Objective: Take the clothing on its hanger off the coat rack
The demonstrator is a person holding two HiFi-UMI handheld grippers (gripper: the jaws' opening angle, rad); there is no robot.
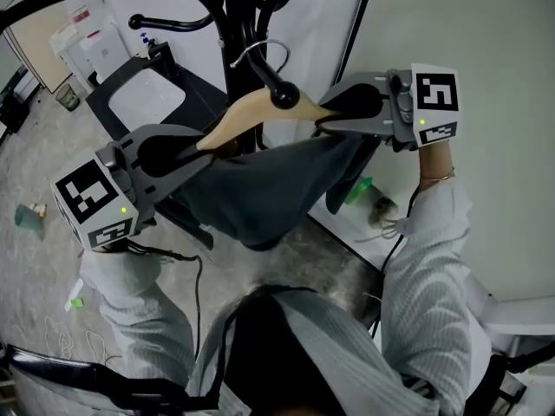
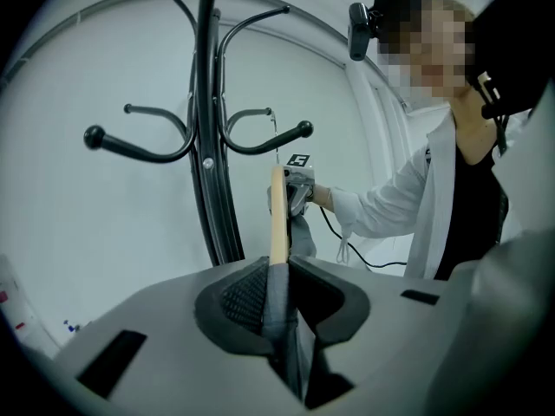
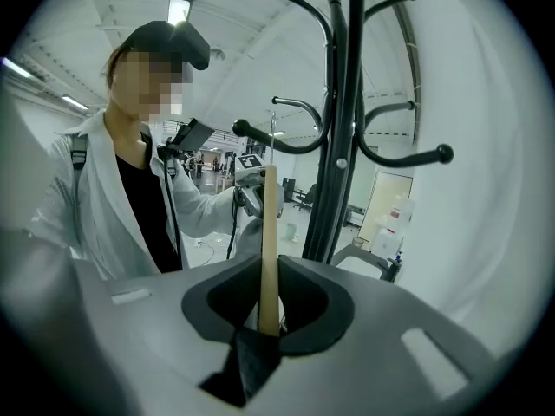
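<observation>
At centre frame in the head view, the wooden hanger [image 1: 251, 111] carried the dark clothing [image 1: 260, 189], which draped below it. The left tool [image 1: 198, 150] was clamped on the hanger's left end, with cloth pinched between its jaws. The right tool [image 1: 334, 118] was clamped on the hanger's right end. The wire hook [image 1: 260, 52] curved around a black arm of the coat rack [image 1: 232, 16] at upper centre; contact between hook and arm could not be determined.
</observation>
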